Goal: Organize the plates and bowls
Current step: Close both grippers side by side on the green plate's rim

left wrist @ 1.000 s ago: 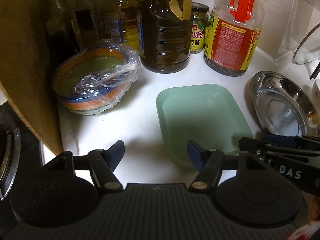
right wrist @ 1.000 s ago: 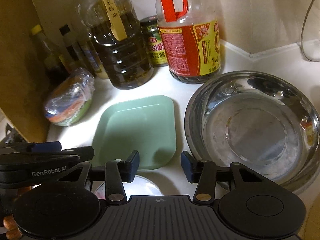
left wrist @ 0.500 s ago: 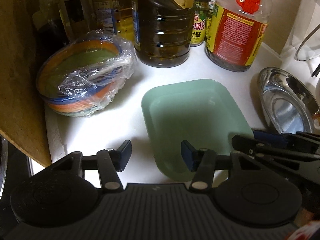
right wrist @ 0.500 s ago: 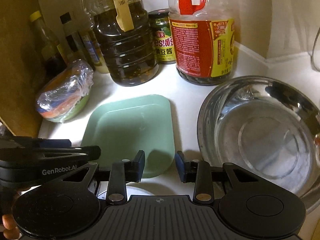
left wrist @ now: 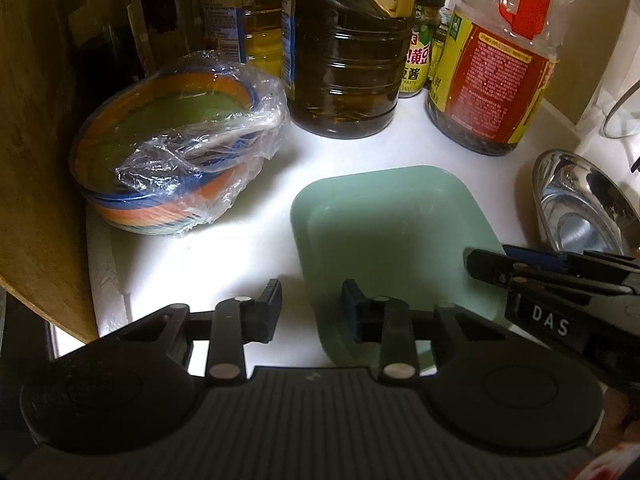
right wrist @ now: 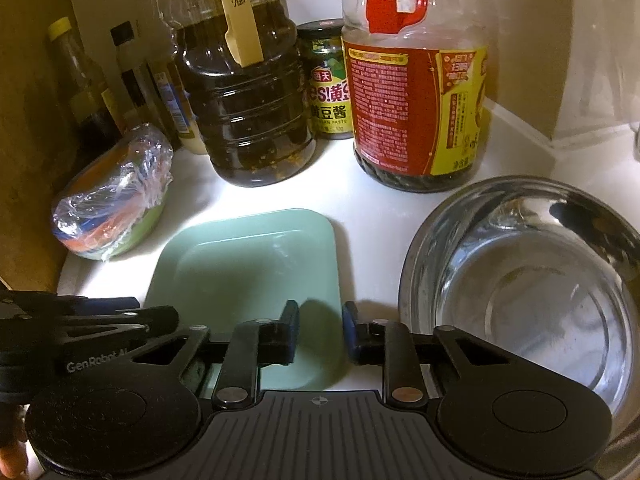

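1. Pale green and square with rounded corners, the plate (left wrist: 394,236) lies flat, face up, on the white counter (left wrist: 224,252); being nearly square it has no clear long axis, and in the left wrist view its edges sit slightly skewed, one corner pointing toward the camera.
2. Left gripper (left wrist: 311,308): the jaws are closing, with a gap between the pads; they straddle the plate's near-left edge, one finger over bare counter, the other over the plate's rim. I cannot see the pads pressing on it.
3. Right gripper (right wrist: 320,334): the jaws are closing too, a gap between them, placed over the plate's near-right corner; the left finger is over the plate, the right one over the counter just beyond the edge. No pinch is visible.
4. Each gripper shows at the side of the other's view, both at the plate's near side.
5. Steel bowl (right wrist: 520,280): it stands upright, mouth up, to the right of the plate, near it but apart.
6. Stack of coloured bowls (left wrist: 168,168): orange, blue and green, wrapped in clear plastic film, tilted against the wooden board (left wrist: 36,160) to the plate's left.
7. Behind the plate stand a dark oil jug (left wrist: 344,60) with a yellow handle, a small jar of bean paste (right wrist: 328,92), and a red-labelled bottle (right wrist: 416,92) with a red handle; smaller bottles (right wrist: 132,76) crowd the back left corner.
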Demonstrator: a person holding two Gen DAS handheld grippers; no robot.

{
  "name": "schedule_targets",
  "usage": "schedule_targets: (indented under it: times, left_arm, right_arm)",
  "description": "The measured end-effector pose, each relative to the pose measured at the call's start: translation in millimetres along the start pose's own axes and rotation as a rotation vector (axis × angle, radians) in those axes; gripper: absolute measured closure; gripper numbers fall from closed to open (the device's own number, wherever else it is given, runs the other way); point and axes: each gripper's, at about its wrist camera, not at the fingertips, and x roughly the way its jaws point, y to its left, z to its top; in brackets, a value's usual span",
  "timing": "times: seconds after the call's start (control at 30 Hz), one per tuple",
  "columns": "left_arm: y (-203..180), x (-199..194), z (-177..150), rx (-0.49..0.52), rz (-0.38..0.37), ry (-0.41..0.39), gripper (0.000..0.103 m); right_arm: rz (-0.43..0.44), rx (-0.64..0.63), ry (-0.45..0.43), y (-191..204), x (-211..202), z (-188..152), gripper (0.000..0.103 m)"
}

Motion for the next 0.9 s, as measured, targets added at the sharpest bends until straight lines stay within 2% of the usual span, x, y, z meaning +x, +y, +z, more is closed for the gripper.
schedule_targets:
  times: [0.1,0.23,0.67,0.9]
  left_arm:
    - [0,0,0,-0.008,-0.019,-0.007,0.085]
    - [-1,1,0,-0.009,0.004,-0.018,0.089]
    - [-4,-31,5,0.007,-0.01,-0.103,0.092]
    - [-33,-42,9,0.068,-0.063,-0.146,0.092]
  right_arm:
    - [0.003,-0.009,-0.005,-1,2,1,0.085]
    - [0.004,-0.014,-0.009,-4,2,1,0.097]
    - [0.032,-0.005,-0.087,-7,-33,7,0.098]
    - [-0.02,0.036,-0.136,-25,-63,5,0.098]
